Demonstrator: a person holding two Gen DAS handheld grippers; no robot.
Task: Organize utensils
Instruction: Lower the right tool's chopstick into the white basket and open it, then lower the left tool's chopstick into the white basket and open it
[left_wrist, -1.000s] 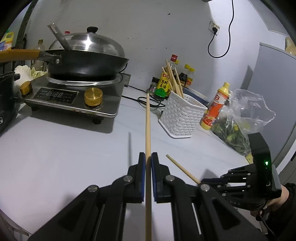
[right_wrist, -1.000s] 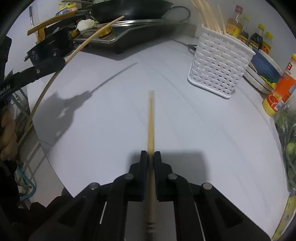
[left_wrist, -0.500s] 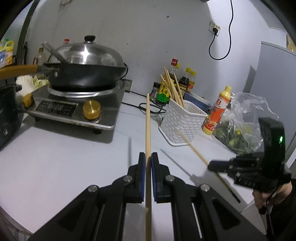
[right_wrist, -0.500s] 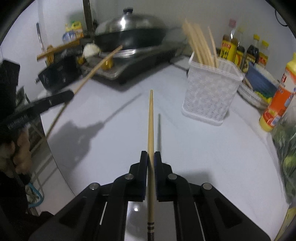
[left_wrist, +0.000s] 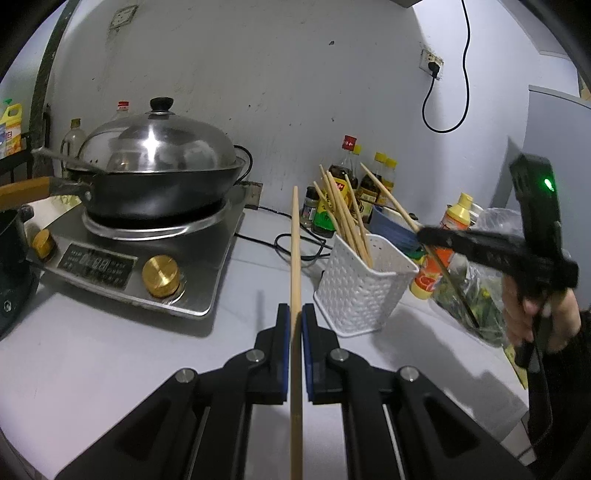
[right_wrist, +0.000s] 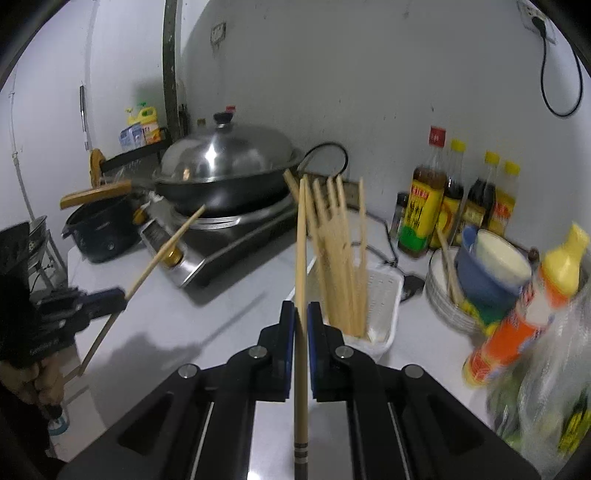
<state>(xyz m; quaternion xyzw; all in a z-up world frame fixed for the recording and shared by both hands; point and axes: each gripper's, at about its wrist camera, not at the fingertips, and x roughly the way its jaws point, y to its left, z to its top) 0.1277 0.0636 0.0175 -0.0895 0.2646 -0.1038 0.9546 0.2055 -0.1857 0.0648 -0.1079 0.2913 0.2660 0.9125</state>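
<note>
Two chopsticks are in the air here, one per hand, and both are aimed at the white basket (right_wrist: 373, 306).

Right gripper (right_wrist: 301, 314) first: its fingers are pinching a chopstick (right_wrist: 301, 258) that runs straight out along the line they point, thin tip forward and up, banded butt end trailing back between the arms of the tool. From this view the basket sits just ahead of the fingertips and a touch to the right, with the chopsticks already in it (right_wrist: 340, 254) leaning back to the left, almost brushing the held stick. This hand looks the nearer of the two.

Over to the left gripper (left_wrist: 296, 321): fingers pressed onto a second chopstick (left_wrist: 294, 251), again lying along the pointing line, tip toward the wall. Here the basket is ahead and off to the right, standing on the tabletop (left_wrist: 92, 362), clear of the stick.

My read: both sticks lie too flat for the basket's opening. The move turns on tipping each long axis toward upright above the rim, right hand likely first.
</note>
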